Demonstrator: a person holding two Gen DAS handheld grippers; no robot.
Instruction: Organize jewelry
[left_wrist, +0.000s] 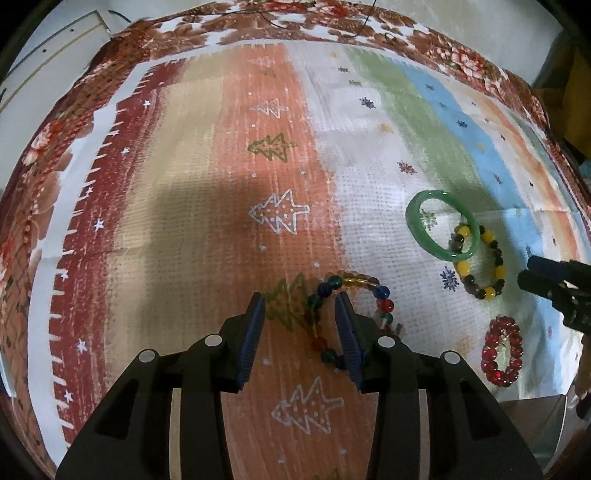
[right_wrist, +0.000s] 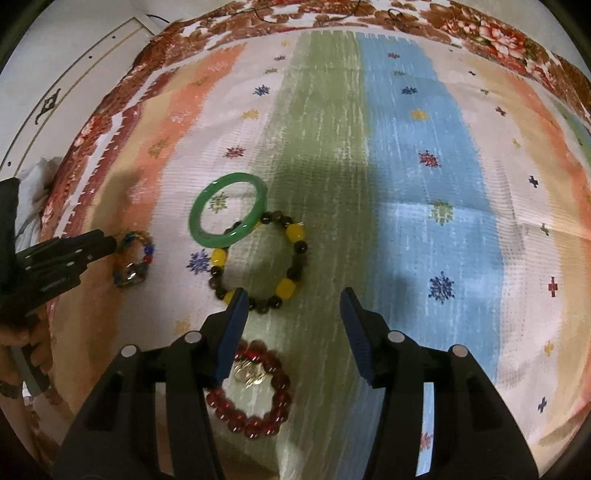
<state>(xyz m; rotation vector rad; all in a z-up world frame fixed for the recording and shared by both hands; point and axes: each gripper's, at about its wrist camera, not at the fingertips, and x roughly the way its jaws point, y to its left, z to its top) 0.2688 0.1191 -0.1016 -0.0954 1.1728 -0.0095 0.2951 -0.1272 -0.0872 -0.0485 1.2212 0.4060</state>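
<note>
Bracelets are laid on a striped cloth (right_wrist: 406, 147): a green bangle (right_wrist: 199, 218) overlapping a yellow-and-dark beaded bracelet (right_wrist: 291, 232), with a red beaded bracelet (right_wrist: 258, 424) nearby. The multicoloured bead bracelet (left_wrist: 384, 299) is straddled by the released left claw (left_wrist: 300, 304). The right claw (right_wrist: 291, 301) is held apart, nothing grasped.

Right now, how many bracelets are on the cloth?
4: multicoloured bead bracelet between the left gripper fingers, green bangle overlapping the yellow-and-dark bracelet, red bead bracelet nearest.

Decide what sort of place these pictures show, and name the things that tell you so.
Probably a home: a table covered by a striped cloth printed with Christmas trees and snowflakes over a brown floral cloth, with white wall panelling behind, and a green jade-like bangle laid out.
</note>
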